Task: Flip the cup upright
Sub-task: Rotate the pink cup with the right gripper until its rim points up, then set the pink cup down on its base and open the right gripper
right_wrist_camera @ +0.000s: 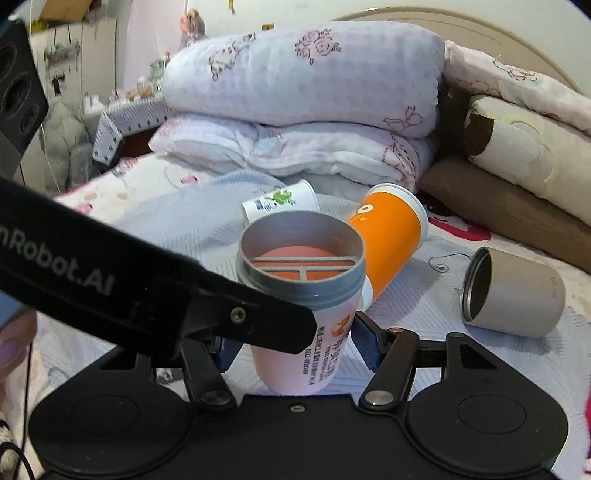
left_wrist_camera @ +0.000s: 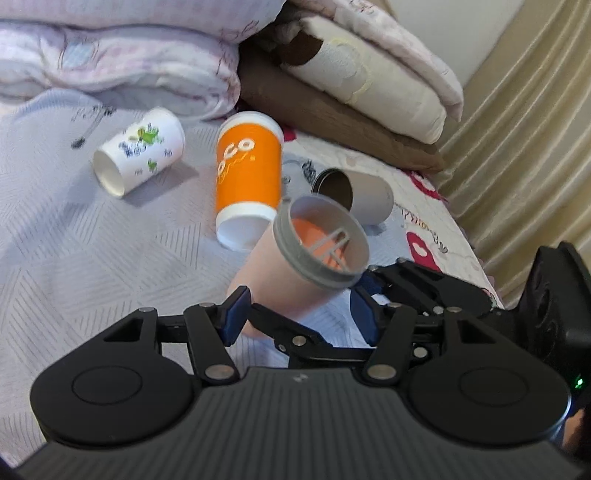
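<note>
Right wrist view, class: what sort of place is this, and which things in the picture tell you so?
Most likely a bedroom: the cups lie on a bed. Folded quilts are stacked at the back, pillows sit beside them, and a curved headboard rises behind.

**Where your two wrist cams are pointed**

Your left wrist cam sits low over the bed (left_wrist_camera: 92,258), looking forward and down past its own jaws, with the pink cup (left_wrist_camera: 291,273) right up close. Your right wrist cam looks across the bed more level, toward the folded quilts (right_wrist_camera: 303,92), and has that same pink cup (right_wrist_camera: 299,332) just as near. Both views share the orange cup (left_wrist_camera: 247,181) (right_wrist_camera: 388,236), the white printed cup (left_wrist_camera: 140,151) (right_wrist_camera: 280,201), the grey tumbler (left_wrist_camera: 362,195) (right_wrist_camera: 517,291) and the bedding behind.
</note>
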{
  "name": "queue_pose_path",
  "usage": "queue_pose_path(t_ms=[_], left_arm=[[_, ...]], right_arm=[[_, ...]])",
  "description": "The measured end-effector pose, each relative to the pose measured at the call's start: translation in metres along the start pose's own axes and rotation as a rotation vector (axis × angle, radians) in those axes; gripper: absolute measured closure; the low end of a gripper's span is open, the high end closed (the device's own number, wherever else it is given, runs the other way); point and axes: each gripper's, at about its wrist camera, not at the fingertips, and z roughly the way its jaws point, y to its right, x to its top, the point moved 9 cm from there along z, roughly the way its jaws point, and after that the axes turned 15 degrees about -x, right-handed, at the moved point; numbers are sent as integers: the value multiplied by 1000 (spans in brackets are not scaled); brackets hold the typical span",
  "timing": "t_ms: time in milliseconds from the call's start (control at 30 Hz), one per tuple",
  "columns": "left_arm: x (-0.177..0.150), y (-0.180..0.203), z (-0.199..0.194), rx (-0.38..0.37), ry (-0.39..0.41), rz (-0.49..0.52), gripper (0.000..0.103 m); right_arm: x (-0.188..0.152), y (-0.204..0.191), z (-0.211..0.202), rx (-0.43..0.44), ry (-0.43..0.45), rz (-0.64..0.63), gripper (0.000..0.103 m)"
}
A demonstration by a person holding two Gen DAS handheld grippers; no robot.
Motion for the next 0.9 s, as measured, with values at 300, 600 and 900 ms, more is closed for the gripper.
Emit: queue_pose_path(t_ms=[300,600,900], left_arm=[[-4,10,-17,77,-33,85,43],[1,40,-61,131,-66,158,42],[11,78,-137,158,-5,246,36]], right_arm=[[-15,18,-11,-30,-191,105,17],[-6,10,-85,-5,-214,226,17],[11,15,-160,-104,-137,365,17]])
